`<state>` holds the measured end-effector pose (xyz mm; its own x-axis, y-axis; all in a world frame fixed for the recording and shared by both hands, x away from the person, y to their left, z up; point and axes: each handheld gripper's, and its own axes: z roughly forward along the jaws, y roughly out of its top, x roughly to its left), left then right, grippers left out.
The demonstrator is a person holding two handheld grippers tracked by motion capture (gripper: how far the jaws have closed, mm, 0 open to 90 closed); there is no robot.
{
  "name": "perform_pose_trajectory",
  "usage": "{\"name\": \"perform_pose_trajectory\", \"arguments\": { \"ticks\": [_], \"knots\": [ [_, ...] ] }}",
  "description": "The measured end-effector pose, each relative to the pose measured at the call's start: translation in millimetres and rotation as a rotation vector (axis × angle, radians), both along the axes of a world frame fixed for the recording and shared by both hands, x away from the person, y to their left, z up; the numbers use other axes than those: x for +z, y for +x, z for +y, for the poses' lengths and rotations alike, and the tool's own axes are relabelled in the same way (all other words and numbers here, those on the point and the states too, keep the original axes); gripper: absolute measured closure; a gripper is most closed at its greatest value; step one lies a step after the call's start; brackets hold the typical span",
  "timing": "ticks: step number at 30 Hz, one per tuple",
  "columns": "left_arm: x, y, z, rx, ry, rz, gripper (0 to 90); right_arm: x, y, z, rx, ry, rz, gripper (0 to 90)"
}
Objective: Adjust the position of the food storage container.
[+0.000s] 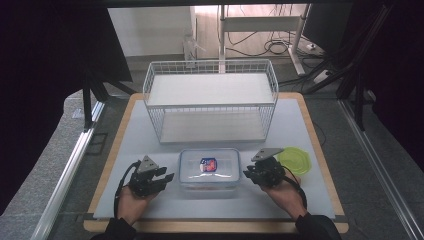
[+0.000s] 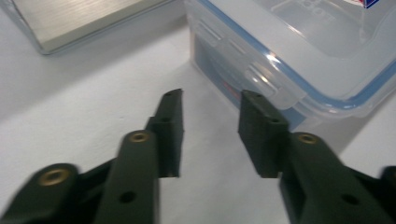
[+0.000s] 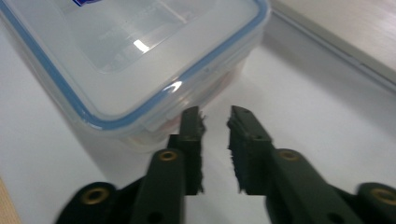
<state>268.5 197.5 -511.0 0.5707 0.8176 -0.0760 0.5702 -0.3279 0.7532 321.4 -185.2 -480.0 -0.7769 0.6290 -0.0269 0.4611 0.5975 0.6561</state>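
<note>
- The clear food container (image 1: 209, 169) with a blue-sealed lid sits on the white mat (image 1: 125, 145) between the two grippers, near the person's edge of the table, so each hand can reach one short end without crossing over.
- The left gripper (image 1: 165, 175) lies just beside the container's left end. In the left gripper view its jaws stand partly apart with nothing between them, and the side latch flap (image 2: 252, 70) of the lid is just ahead of and a little to the right of the fingertips (image 2: 170, 109). By my reading, that approach is meant to get at the clip.
- The right gripper (image 1: 248, 173) mirrors it at the opposite end. In the right gripper view its jaws show a narrower gap, also empty, and the container's corner (image 3: 177, 100) is just ahead and to the left of the tips, apart from them or barely so.
- Neither gripper has hold of anything; both point inward at the box, which suggests a two-sided job such as unclipping or lifting it.
- A green round lid (image 1: 295, 159) lies just behind the right gripper, on the side away from the container.
- The white wire rack (image 1: 210, 100) stands beyond the container, farther from both grippers, open toward them.
</note>
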Motion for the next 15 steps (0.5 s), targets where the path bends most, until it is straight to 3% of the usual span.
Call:
{"name": "perform_pose_trajectory", "arguments": {
  "ticks": [5, 10, 13, 15],
  "knots": [
    [2.1, -6.6, 5.2, -0.001, 0.006, -0.049, 35.6, 6.9, -7.7, -12.3, 0.005, 0.059, -0.035, 54.2],
    [0.5, -11.3, 6.3, -0.009, -0.009, -0.056, 17.4, 8.5, -12.1, -22.0, 0.014, 0.114, -0.051, 35.9],
    [0.6, -14.0, 6.1, -0.024, -0.026, -0.059, 10.1, 7.1, -14.3, -25.8, 0.038, 0.158, -0.045, 25.0],
    [0.6, -13.4, 6.7, -0.026, -0.042, -0.061, 6.6, 5.1, -14.7, -26.6, 0.043, 0.182, -0.017, 19.3]
  ]
}}
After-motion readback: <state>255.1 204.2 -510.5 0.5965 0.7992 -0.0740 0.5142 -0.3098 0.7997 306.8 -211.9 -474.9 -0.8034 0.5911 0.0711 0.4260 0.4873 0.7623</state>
